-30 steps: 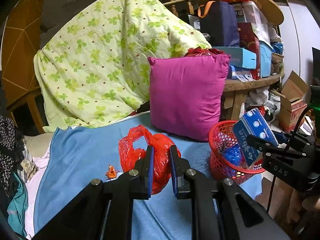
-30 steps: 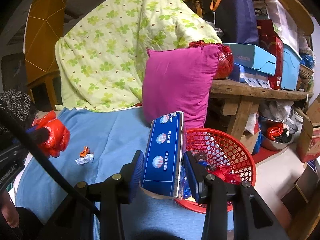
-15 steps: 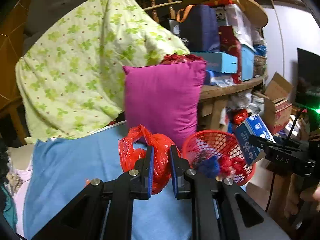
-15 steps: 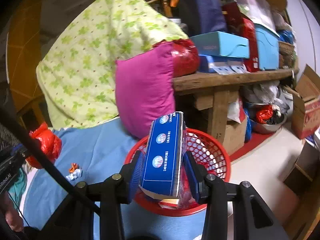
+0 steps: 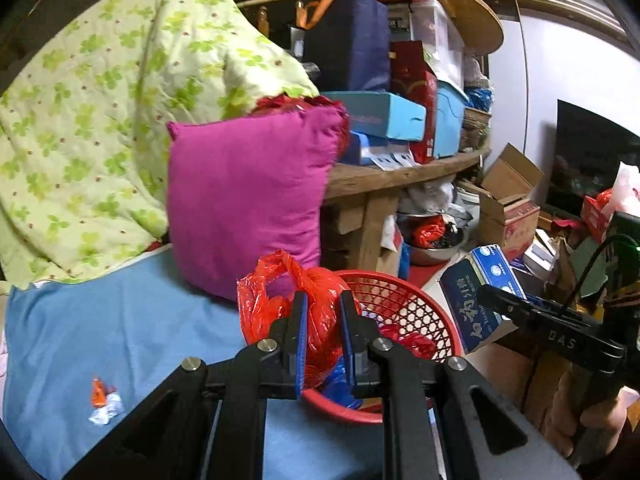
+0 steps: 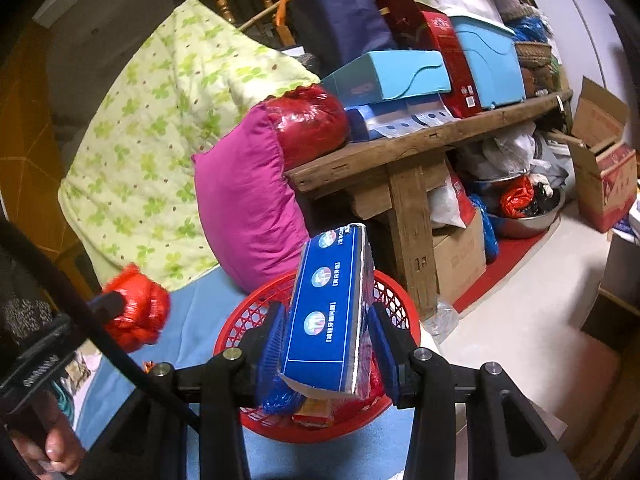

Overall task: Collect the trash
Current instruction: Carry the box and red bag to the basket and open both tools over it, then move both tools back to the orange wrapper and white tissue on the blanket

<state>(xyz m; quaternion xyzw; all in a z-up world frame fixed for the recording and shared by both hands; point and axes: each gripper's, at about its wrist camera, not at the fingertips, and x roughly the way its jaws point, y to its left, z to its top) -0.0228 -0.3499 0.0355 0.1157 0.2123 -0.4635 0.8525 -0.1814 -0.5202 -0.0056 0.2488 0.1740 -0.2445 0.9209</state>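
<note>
My left gripper is shut on a crumpled red plastic bag, held over the near-left rim of the red mesh basket. My right gripper is shut on a blue box, tilted above the same basket; in the left wrist view that box hangs at the basket's right side. The basket holds red and blue scraps and sits at the edge of the blue sheet. An orange and white wrapper lies on the sheet at the lower left.
A magenta pillow leans against a green floral quilt behind the basket. A wooden table stacked with boxes stands to the right, with a metal bowl and cardboard boxes on the floor.
Both grippers swung right toward the basket. The red bag now hangs at the basket's rim, and the blue box has rolled to a tilt over the basket.
</note>
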